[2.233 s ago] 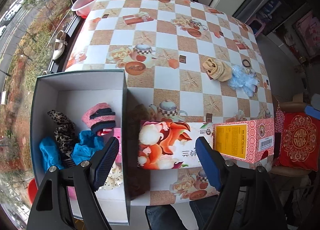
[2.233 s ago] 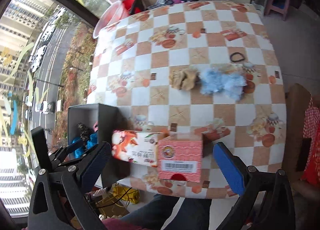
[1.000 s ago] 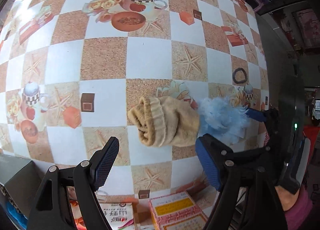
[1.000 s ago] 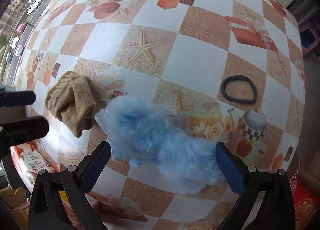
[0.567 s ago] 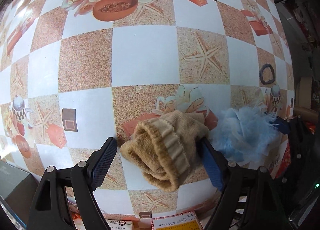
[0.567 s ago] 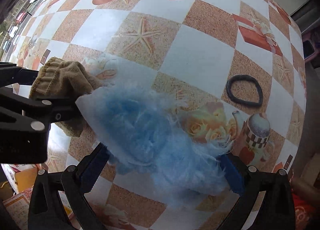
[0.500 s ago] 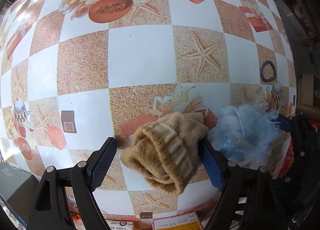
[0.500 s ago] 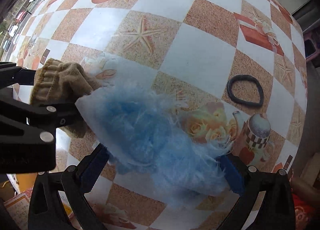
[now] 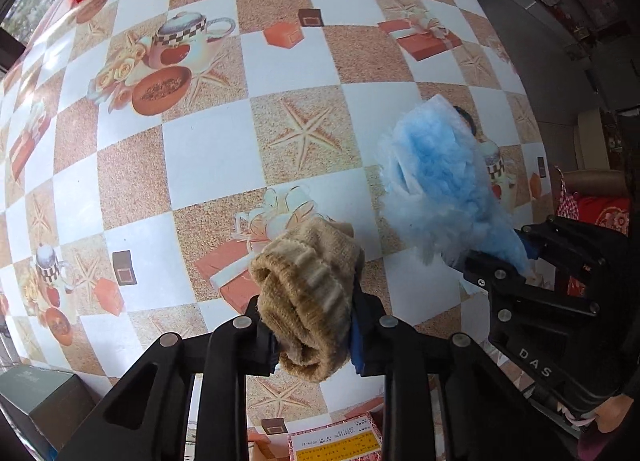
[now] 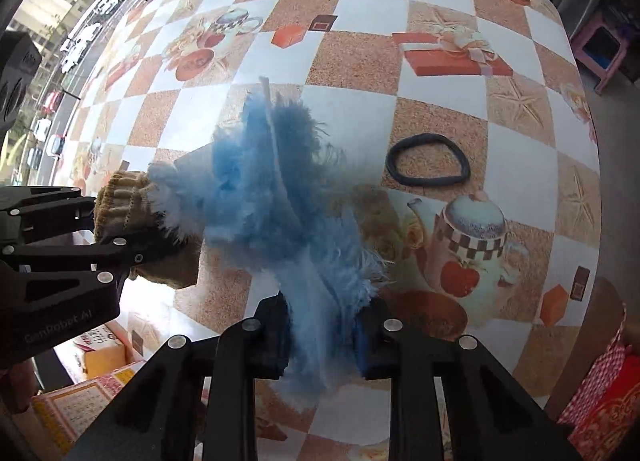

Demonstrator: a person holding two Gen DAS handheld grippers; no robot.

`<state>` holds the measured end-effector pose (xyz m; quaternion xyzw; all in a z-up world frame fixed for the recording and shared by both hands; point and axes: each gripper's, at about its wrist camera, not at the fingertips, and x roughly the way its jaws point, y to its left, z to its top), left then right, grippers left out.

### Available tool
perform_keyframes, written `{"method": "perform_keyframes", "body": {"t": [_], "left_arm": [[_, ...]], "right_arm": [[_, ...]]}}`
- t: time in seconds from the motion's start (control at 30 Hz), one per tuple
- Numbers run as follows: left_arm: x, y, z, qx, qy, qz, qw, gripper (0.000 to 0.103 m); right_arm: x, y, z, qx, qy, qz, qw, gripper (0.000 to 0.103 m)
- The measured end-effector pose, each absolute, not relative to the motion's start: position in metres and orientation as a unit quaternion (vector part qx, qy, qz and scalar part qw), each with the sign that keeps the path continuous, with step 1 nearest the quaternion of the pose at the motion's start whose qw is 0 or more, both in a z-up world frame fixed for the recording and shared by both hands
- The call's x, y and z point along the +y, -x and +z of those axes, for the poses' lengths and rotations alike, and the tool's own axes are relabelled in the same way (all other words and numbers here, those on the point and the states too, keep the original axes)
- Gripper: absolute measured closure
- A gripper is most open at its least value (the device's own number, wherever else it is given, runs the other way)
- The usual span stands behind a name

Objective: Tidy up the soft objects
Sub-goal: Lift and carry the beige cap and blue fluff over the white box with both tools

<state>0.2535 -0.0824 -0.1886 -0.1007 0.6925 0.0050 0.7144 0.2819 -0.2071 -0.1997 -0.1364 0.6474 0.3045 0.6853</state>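
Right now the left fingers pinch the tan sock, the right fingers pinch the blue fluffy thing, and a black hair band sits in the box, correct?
Not quite. The hair band lies on the checked tablecloth, beyond the blue fluffy thing, as the right wrist view shows. The rest holds: tan sock in the left fingers.

A black hair tie (image 10: 427,159) lies on the checkered tablecloth (image 10: 360,13).

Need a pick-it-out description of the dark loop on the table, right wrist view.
On the checkered tablecloth, find the printed teapot with the checkered band near the right edge. Just above it lies a thin dark hair band, a flat closed loop on a brown square. Unlike the fluffy blue piece in the right claw, it is bare, thin and unheld.
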Motion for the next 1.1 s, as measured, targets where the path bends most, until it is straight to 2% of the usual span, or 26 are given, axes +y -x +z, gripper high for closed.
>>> {"method": "perform_keyframes", "body": {"t": [0.37,0.63,1.1], "left_arm": [[-0.103,-0.226,-0.137,0.667,0.060,-0.018,0.743,0.074],[-0.165,-0.214,-0.110,0.649,0.028,-0.085,0.756,0.074],[-0.223,-0.127,-0.061,0.632,0.000,-0.185,0.753,0.074]], "right_arm": [[-0.257,-0.257,-0.164,0.668,0.046,0.276,0.689,0.077],[-0.302,-0.226,-0.148,0.673,0.007,0.244,0.698,0.077],[-0.366,-0.140,-0.116,0.677,-0.042,0.161,0.717,0.077]]}}
